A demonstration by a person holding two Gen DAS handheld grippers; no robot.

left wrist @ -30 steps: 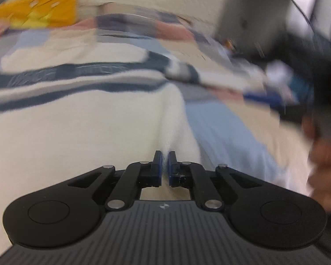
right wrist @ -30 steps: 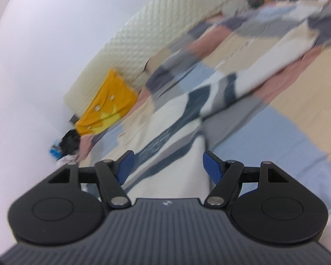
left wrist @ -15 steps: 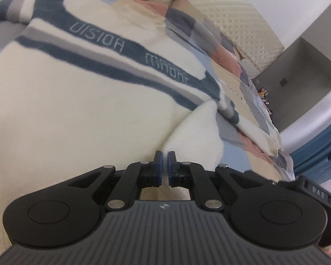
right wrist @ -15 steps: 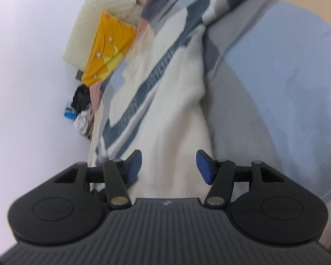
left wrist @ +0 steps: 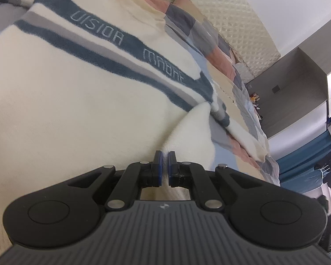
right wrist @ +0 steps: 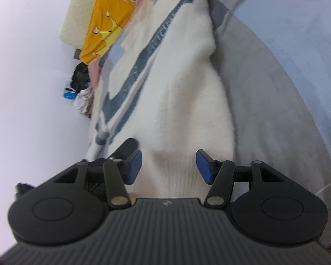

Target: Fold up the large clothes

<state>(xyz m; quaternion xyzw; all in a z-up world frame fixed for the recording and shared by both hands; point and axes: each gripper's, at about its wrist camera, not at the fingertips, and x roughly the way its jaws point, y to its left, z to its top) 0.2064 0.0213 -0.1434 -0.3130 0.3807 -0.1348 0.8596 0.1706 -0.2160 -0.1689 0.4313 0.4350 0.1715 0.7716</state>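
Observation:
A cream sweater (left wrist: 77, 101) with navy and grey stripes and pale lettering lies spread on the bed. My left gripper (left wrist: 164, 167) is shut on a pinched fold of its white fabric, low at the near edge. In the right wrist view the sweater (right wrist: 187, 101) runs away from me, and its ribbed hem lies between the blue pads of my right gripper (right wrist: 168, 167). That gripper stands half open, and its pads are apart from the cloth. Behind its left finger shows a black part (right wrist: 125, 148), seemingly the other gripper.
A patchwork bedspread (left wrist: 187, 22) of blue, grey, pink and tan lies under the sweater (right wrist: 275, 88). A yellow cushion (right wrist: 106, 28) leans on the quilted headboard (left wrist: 231, 17). A grey wardrobe (left wrist: 298, 84) and blue curtain (left wrist: 302, 172) stand beyond. Dark clutter (right wrist: 79, 75) sits by the wall.
The left view has rolled and swung across the sweater, still shut on the fabric. The right gripper's jaws have narrowed and it has sunk toward the hem.

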